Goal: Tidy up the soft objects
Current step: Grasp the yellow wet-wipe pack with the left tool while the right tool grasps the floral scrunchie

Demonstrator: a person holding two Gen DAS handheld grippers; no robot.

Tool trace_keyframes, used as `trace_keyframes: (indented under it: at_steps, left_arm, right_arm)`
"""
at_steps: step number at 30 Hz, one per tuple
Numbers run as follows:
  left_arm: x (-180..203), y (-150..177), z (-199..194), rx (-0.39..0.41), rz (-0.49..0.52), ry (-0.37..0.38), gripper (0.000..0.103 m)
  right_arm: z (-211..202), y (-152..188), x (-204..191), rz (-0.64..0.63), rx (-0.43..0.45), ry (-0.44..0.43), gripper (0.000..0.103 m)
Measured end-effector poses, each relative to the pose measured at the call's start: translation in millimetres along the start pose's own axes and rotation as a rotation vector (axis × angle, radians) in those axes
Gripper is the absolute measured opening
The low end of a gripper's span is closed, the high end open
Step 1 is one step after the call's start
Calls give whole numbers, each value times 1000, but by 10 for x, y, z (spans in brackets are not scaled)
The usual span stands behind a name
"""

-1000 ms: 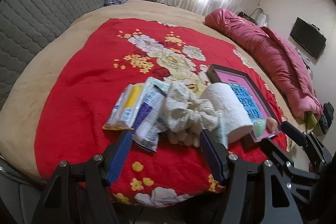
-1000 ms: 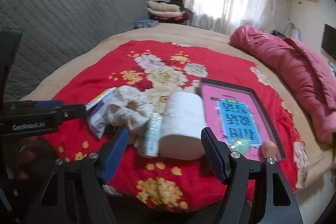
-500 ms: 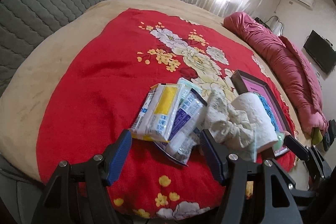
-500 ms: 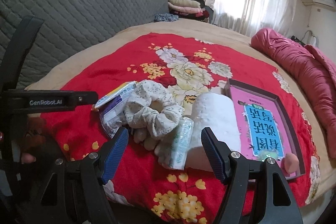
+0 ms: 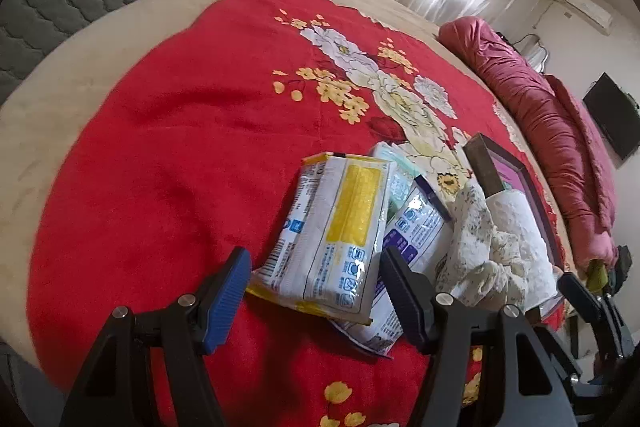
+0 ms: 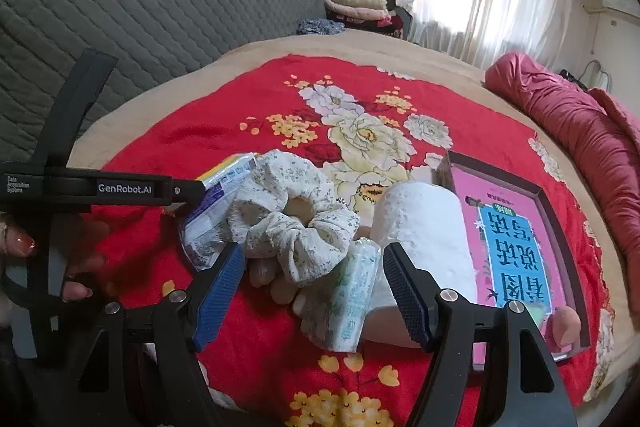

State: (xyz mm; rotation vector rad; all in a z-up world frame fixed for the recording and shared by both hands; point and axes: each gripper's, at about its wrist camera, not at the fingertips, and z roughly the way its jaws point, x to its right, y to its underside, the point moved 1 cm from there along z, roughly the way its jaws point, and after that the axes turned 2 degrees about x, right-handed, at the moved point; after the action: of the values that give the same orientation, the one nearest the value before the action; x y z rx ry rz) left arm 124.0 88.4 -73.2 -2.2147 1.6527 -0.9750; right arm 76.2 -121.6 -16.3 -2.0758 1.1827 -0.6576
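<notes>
Red floral blanket (image 6: 224, 131), cream speckled scrunchie (image 6: 296, 219), yellow-white packet (image 5: 336, 231).

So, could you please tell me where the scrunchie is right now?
In the right wrist view the scrunchie lies on the red blanket, left of the toilet roll and right of the tissue packets.

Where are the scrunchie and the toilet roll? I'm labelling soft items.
scrunchie (image 6: 296, 223), right wrist view, on its ruffled fabric ring.
toilet roll (image 6: 428, 227), right wrist view, on its curved white side.

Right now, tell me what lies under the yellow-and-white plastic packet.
Under the yellow-and-white plastic packet lie a purple-and-white packet and a pale green packet, on the red floral blanket. Anything beneath its middle is covered.
</notes>
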Motion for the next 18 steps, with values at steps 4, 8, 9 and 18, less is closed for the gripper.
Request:
trace_keyframes:
  at_steps: [4,8,9,18]
  left_arm:
    - [16,-32,86,-10,18,9,67]
    - [-46,-49,188,-28,-18,51,69]
    - [-71,-48,201,-32,-29,62,70]
    - [-177,-63,327,-43,-65,146,72]
  right_arm:
    - [95,-20,1,-2,-12,-4,73]
    - [196,-61,-8,-15,-16,-6,73]
    - [238,-71,-13,-24,-24,-7,74]
    - [563,-168,-110,-80,-46,-9,74]
